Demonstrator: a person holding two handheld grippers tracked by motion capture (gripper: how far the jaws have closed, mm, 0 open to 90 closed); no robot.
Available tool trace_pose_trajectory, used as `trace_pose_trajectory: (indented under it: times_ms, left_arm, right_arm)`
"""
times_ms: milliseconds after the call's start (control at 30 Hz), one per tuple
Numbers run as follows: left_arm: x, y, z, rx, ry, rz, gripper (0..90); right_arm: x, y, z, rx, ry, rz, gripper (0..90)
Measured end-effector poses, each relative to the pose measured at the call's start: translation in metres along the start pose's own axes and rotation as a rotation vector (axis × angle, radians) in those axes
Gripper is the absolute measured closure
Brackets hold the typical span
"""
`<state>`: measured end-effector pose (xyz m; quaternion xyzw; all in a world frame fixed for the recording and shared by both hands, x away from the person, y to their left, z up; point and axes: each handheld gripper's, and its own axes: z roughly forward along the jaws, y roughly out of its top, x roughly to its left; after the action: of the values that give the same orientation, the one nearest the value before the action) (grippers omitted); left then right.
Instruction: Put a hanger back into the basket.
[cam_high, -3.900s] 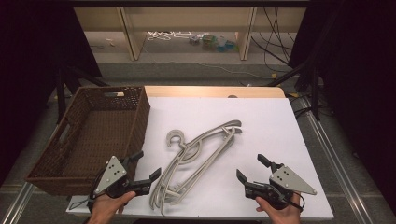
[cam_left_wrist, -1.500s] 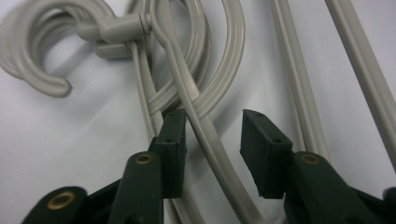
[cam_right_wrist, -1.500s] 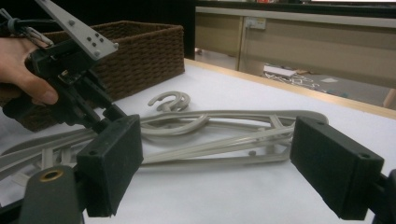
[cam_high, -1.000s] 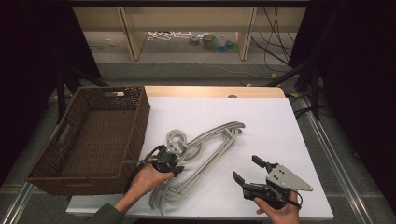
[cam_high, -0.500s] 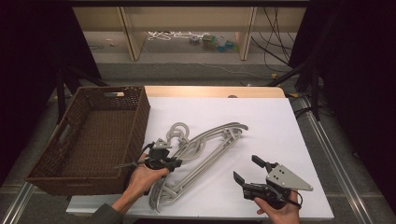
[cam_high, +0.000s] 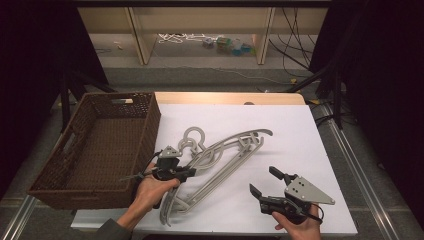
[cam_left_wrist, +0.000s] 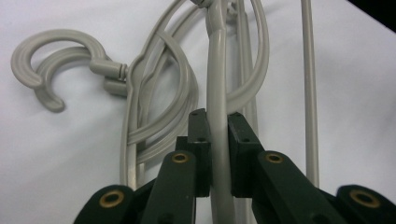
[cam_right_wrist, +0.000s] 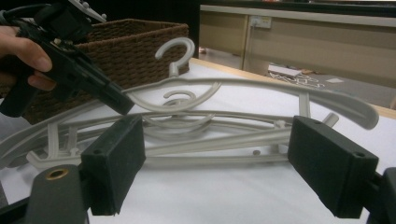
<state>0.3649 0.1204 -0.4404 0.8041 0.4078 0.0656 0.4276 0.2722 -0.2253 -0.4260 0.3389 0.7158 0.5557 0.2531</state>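
left tool (cam_left_wrist: 217, 140) clamps a hanger (cam_left_wrist: 215, 70), tilted; right tool (cam_high: 264, 182) rests agape.

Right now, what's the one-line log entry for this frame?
left gripper: shut on top hanger | right gripper: open, on table | second hanger: flat | basket: left, nothing in it

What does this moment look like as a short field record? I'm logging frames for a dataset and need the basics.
surface: white table
objects: two grey hangers, stacked
container: brown wicker basket, left of the hangers, nothing visible inside
left gripper: shut on one hanger's arm
top hanger: tilted, one end raised off the table
right gripper: open, apart from the hangers
background: low shelf with clutter
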Motion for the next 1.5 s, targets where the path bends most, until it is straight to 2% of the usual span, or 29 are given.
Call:
trace_pose_trajectory:
  times_ms: [133,167,267,367,400,433,467,500,567,667,733,800,867,967,1100,1133,1200,1333,1367,1433,1500]
  left_arm:
    - [-0.004,0.006,-0.009,-0.028,-0.005,0.007,81.9]
    - [-0.004,0.009,-0.014,-0.03,0.005,0.038,81.9]
    - [-0.004,0.011,-0.021,-0.039,0.005,0.053,81.9]
    - [-0.003,0.013,-0.028,-0.057,0.001,0.044,81.9]
    - [-0.003,0.014,-0.031,-0.068,0.007,0.036,82.0]
    - [-0.003,0.014,-0.033,-0.07,0.007,0.04,82.0]
    - [-0.002,0.015,-0.036,-0.068,0.006,0.048,82.0]
    - [-0.002,0.016,-0.039,-0.083,-0.001,0.035,81.9]
    - [-0.001,0.018,-0.046,-0.103,0.002,0.033,81.9]
    - [0.0,0.02,-0.052,-0.112,-0.005,0.041,82.0]
    - [0.002,0.025,-0.063,-0.133,-0.013,0.036,82.0]
    - [0.004,0.029,-0.072,-0.138,-0.019,0.032,82.0]
    - [0.005,0.034,-0.08,-0.144,-0.016,0.038,82.0]
    - [0.007,0.037,-0.088,-0.164,-0.033,0.027,82.0]
    - [0.009,0.04,-0.096,-0.172,-0.02,0.038,82.0]
    - [0.011,0.042,-0.102,-0.164,-0.018,0.03,82.0]
    - [0.013,0.043,-0.106,-0.178,-0.003,0.048,82.0]
    - [0.017,0.045,-0.112,-0.16,0.003,0.056,82.0]
    - [0.021,0.044,-0.115,-0.163,0.018,0.07,82.0]
    - [0.026,0.045,-0.119,-0.157,0.037,0.071,82.0]
    - [0.031,0.045,-0.123,-0.159,0.044,0.054,82.0]
  right_arm:
    - [-0.001,0.0,0.0,-0.008,-0.014,-0.011,19.9]
    - [0.0,0.0,0.001,-0.008,0.005,0.001,19.9]
    - [-0.001,0.0,0.0,-0.008,-0.007,-0.012,19.9]
    - [0.0,0.0,-0.001,0.015,-0.003,-0.004,19.9]
    - [0.001,-0.001,0.001,-0.011,0.008,0.007,19.9]
    - [-0.001,0.0,0.0,-0.009,-0.008,-0.012,19.9]
    - [-0.001,0.0,0.0,-0.008,-0.006,-0.006,20.0]
    - [0.0,0.0,0.0,-0.001,-0.003,0.004,19.9]
    - [-0.001,-0.001,0.0,-0.006,-0.013,-0.01,19.9]
    - [-0.002,-0.001,0.0,-0.008,-0.007,-0.006,19.9]
    - [-0.002,-0.001,0.0,-0.002,-0.013,-0.005,19.9]
    - [-0.002,-0.001,0.001,-0.003,0.001,0.019,19.9]
    - [-0.002,-0.001,0.001,-0.002,-0.002,0.011,19.9]
    - [-0.002,-0.001,0.001,-0.003,-0.001,0.014,19.9]
    - [-0.002,-0.001,0.0,0.011,-0.007,0.004,19.9]
    - [-0.002,-0.001,0.001,0.006,-0.005,0.009,19.9]
    - [-0.002,-0.001,0.001,0.003,-0.003,0.009,19.9]
    - [-0.002,-0.001,0.001,0.011,-0.014,0.01,19.9]
    - [-0.002,-0.001,0.002,0.01,-0.013,0.009,19.9]
    - [-0.002,-0.002,0.002,0.002,-0.008,0.011,19.9]
    - [-0.002,-0.001,0.001,0.013,-0.013,0.011,19.9]
